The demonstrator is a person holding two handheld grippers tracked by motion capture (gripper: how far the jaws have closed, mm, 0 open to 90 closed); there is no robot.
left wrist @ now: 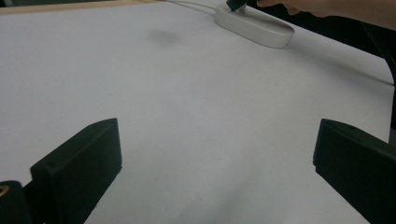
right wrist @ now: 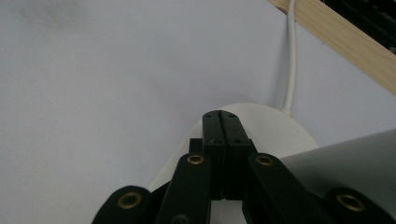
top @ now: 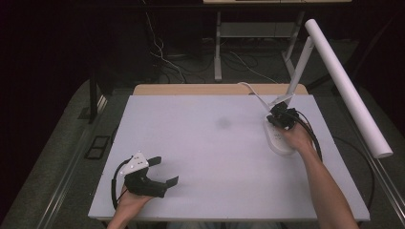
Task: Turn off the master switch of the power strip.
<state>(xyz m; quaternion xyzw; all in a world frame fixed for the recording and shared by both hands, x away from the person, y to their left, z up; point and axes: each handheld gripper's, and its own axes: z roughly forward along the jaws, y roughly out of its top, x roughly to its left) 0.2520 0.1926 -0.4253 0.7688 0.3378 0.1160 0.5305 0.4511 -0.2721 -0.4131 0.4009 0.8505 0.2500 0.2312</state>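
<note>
Lamp: a white desk lamp (top: pixel 344 86) stands at the right side of the white counter (top: pixel 210 157). Its flat oval base (top: pixel 278 139) sits on the counter, a thin arm leans up from it, and a long white tube is the top.
Cord: a white cord (right wrist: pixel 292 60) runs from the back of the base to the wooden edge (right wrist: pixel 345 37) of the counter.
Right gripper: the right gripper (top: pixel 282 117) is over the back part of the base. Its fingers (right wrist: pixel 220 140) are shut tight together, with nothing between them. The tips point down at the base (right wrist: pixel 275 133), as if to press a button. I cannot tell if they touch it.
Left gripper: the left gripper (top: pixel 162 171) rests near the front left of the counter, far from the lamp. Its fingers (left wrist: pixel 79 165) are wide open and hold nothing.
What could go wrong: a hard push could make the base slide or tip, because the long top is heavy on one side. The tips could miss the button, since no button shows on the white base. The hand could also bump the thin arm and swing the tube.
Writing: no words or brand marks can be read on the lamp or the grippers.
Mark: a faint grey smudge (top: pixel 222 123) is on the middle of the counter.
</note>
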